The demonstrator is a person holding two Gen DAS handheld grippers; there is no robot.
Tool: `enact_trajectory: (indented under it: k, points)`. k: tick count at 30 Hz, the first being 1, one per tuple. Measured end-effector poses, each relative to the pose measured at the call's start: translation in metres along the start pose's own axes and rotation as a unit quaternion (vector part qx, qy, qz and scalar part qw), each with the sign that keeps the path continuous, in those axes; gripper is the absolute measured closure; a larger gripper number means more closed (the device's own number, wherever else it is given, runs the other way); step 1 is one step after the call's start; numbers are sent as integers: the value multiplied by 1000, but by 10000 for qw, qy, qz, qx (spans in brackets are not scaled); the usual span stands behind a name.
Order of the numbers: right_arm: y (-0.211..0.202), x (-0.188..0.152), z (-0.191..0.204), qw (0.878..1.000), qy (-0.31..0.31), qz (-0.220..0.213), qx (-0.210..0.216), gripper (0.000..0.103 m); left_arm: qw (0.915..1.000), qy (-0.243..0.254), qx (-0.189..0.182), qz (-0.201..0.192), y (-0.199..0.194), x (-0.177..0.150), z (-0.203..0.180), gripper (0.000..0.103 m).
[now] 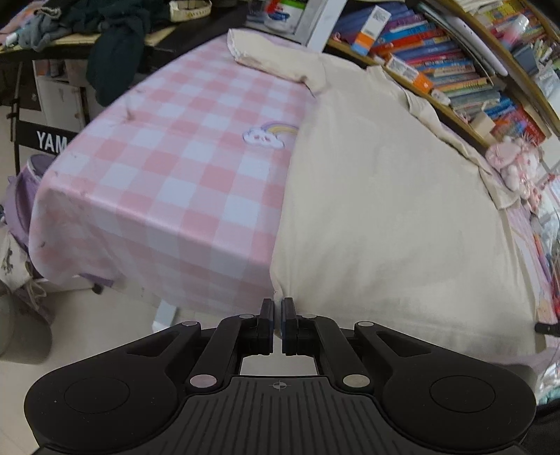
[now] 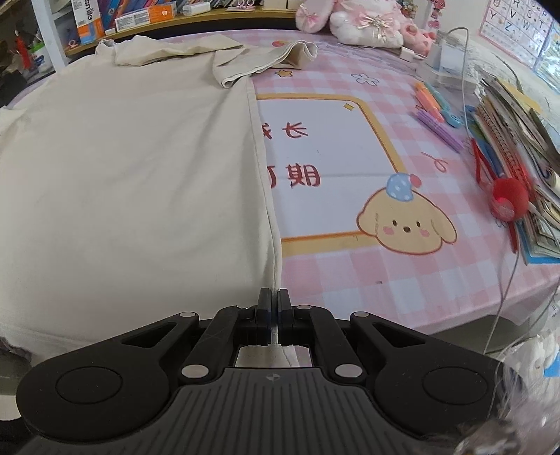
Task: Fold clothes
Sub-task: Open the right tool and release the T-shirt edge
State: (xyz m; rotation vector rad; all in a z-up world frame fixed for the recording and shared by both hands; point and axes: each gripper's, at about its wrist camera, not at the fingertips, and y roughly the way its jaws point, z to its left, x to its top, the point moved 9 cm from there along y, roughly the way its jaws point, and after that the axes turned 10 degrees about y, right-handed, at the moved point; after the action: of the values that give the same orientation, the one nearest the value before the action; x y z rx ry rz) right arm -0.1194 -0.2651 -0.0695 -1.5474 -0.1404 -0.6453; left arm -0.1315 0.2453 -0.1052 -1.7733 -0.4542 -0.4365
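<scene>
In the left wrist view, the left gripper [image 1: 278, 304] is seen at bottom centre with its jaws pressed together on the near corner of a cream shirt [image 1: 385, 196], which is spread flat across the right half of the frame. The shirt's left edge is traced straight up the middle, with bare pink checked tablecloth [image 1: 168, 182] left open beside it as far as the table's left drop-off. One sleeve [image 1: 273, 56] is laid out toward the top centre. The upper right is crowded by shelves of books [image 1: 455, 66], and a pile of dark clothes [image 1: 115, 38] is heaped at upper left, well apart from the shirt. In the right wrist view, the right gripper [image 2: 274, 301] is shown at bottom centre, closed on the shirt's [image 2: 122, 168] hem at its right side seam. The seam is run up the centre to a folded sleeve [image 2: 273, 59] at the top. Open cloth, printed with a cartoon puppy [image 2: 406, 224], is left to the right. The right edge is hemmed in by stacked notebooks [image 2: 518, 147], pens [image 2: 437, 112] and a hanging cable [image 2: 504, 287], with plush toys [image 2: 350, 21] lined along the top.
</scene>
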Motion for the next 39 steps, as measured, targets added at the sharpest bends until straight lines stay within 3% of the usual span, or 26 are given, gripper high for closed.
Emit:
enact_trajectory:
  k: [7, 11, 14, 18, 20, 22, 28, 30, 39]
  points:
    - [-7, -9, 0, 9999, 126, 15, 5, 100, 9995, 292, 145, 2, 0, 3, 3, 94]
    - [-11, -13, 1, 9998, 196, 13, 12, 100, 9968, 369, 370, -607, -18, 28, 10, 90]
    - [-10, -16, 0, 9998, 212, 54, -9, 100, 9924, 416, 264, -1125, -26, 56, 7, 84]
    - [-13, -12, -1, 9997, 224, 44, -82, 97, 9883, 635, 44, -1384, -17, 87, -15, 77]
    - [-18, -6, -1, 9998, 192, -54, -95, 93, 9870, 782, -62, -1404, -7, 96, -30, 73]
    - [-23, 2, 1, 9997, 108, -184, -103, 81, 9863, 909, -153, -1366, 6, 100, -45, 71]
    - [-29, 39, 11, 9984, -240, -507, 6, 72, 9873, 1049, -289, -1157, 45, 99, -90, 68]
    - [-27, 52, 14, 9977, -347, -570, 73, 68, 9877, 1093, -280, -1080, 57, 99, -104, 51]
    - [6, 119, 16, 9936, -781, -686, 449, 63, 9839, 1560, 1, -871, 94, 109, -174, 28]
